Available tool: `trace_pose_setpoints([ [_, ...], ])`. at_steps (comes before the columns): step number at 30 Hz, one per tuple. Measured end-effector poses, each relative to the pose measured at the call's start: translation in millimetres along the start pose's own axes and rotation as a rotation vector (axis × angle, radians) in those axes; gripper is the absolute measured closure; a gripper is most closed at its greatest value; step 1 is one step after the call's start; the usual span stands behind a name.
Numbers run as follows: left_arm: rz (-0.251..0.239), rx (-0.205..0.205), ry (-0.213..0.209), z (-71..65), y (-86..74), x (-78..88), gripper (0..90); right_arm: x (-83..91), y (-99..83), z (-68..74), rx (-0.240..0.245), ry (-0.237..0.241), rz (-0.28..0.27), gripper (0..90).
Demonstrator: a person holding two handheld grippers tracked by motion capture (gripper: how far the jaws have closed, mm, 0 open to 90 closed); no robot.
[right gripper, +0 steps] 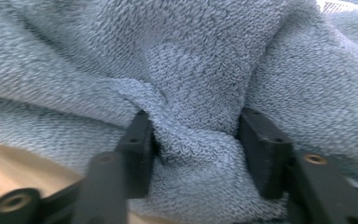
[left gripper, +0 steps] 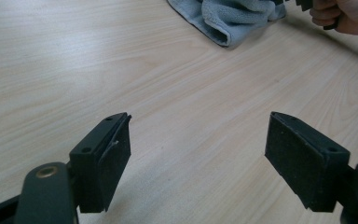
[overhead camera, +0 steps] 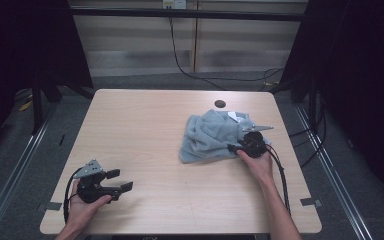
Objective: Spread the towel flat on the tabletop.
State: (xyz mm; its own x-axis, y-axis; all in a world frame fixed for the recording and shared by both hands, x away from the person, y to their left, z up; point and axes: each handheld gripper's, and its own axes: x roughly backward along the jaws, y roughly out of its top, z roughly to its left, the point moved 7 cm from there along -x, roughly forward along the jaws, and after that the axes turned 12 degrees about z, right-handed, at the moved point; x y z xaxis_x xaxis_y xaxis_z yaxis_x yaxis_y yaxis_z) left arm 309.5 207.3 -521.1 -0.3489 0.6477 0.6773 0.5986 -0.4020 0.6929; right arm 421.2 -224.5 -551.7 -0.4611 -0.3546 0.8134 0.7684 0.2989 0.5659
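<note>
Right gripper (overhead camera: 236, 148) at near right edge of towel (overhead camera: 212, 135), jaws pinching fold of cloth between them. Left gripper (overhead camera: 120, 181) wide apart, holding nothing, hovering over bare counter (overhead camera: 145, 130) near-left, well apart from towel. One towel, grey-blue, crumpled heap on counter's right half; long axis unclear. Two grippers.

Table (overhead camera: 145, 130) evenly lit from overhead; surroundings dark; soft shadows; towel (right gripper: 191, 70) close-up slightly blurred.
</note>
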Motion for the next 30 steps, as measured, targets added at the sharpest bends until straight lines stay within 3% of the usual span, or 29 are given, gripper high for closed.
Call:
trace_pose_setpoints([
  [6,-0.013,0.020,-0.022,-1.6,3.2,-0.4,22.9,1.1,-5.1,17.2,0.036,0.049,0.004,64.5],
  [8,-0.024,0.022,-0.026,-3.0,5.2,1.3,23.2,1.8,-9.0,32.1,0.056,0.088,0.006,64.8],
  [17,-0.056,0.053,-0.021,-2.7,13.2,7.5,28.9,12.3,-32.9,84.2,0.162,0.178,0.039,64.8],
  [19,-0.053,0.043,-0.024,-3.3,16.3,7.1,31.0,14.4,-37.5,95.0,0.194,0.194,0.050,64.7],
  [27,-0.051,-0.013,-0.015,-6.1,54.5,-13.1,35.1,16.3,-47.4,138.9,0.311,0.279,0.083,64.0],
  [30,-0.042,-0.013,-0.059,-10.8,64.9,-24.6,34.8,17.2,-50.9,152.3,0.342,0.306,0.090,63.0],
])
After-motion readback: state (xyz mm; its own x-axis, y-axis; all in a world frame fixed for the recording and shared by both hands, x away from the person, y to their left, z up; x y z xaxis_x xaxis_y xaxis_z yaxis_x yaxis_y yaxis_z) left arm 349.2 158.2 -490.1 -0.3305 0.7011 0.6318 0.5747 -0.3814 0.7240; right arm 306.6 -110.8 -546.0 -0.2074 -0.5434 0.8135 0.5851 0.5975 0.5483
